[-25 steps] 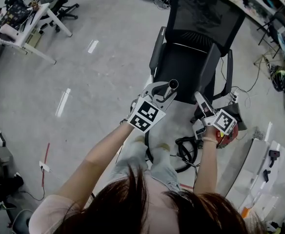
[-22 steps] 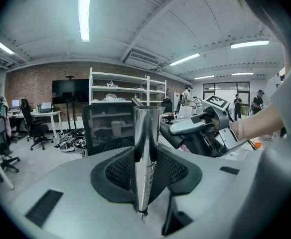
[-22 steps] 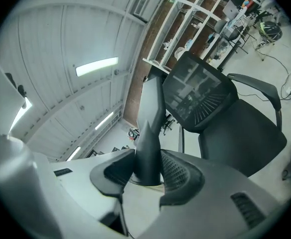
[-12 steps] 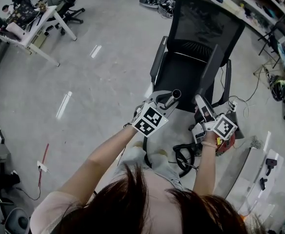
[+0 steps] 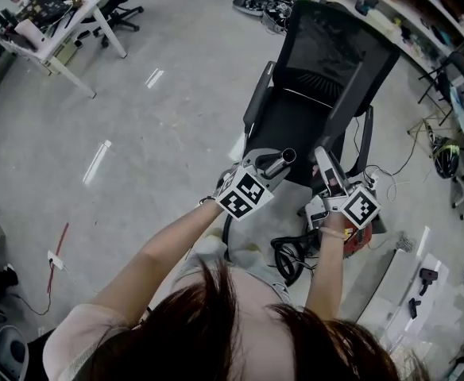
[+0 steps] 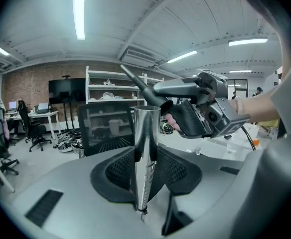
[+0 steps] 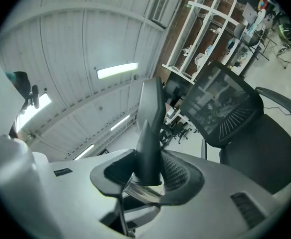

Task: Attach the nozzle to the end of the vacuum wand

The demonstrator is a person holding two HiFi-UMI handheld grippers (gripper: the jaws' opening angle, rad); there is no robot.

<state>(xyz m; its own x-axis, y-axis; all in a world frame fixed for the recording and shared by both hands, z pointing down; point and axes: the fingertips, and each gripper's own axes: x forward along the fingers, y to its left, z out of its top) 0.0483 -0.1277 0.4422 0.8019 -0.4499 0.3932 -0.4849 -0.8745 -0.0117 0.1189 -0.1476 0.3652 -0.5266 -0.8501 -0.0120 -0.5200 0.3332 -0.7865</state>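
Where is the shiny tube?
In the head view's middle: the shiny tube sits clamped in the left gripper, near the black chair, left of the nozzle.

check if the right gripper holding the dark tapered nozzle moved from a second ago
Yes. In the head view the right gripper has shifted up-frame against the black mesh office chair, reaching further over its seat.

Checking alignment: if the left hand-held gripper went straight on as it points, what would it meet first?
Probably the nozzle just beyond the wand tip; depth is unclear, else the office chair behind.
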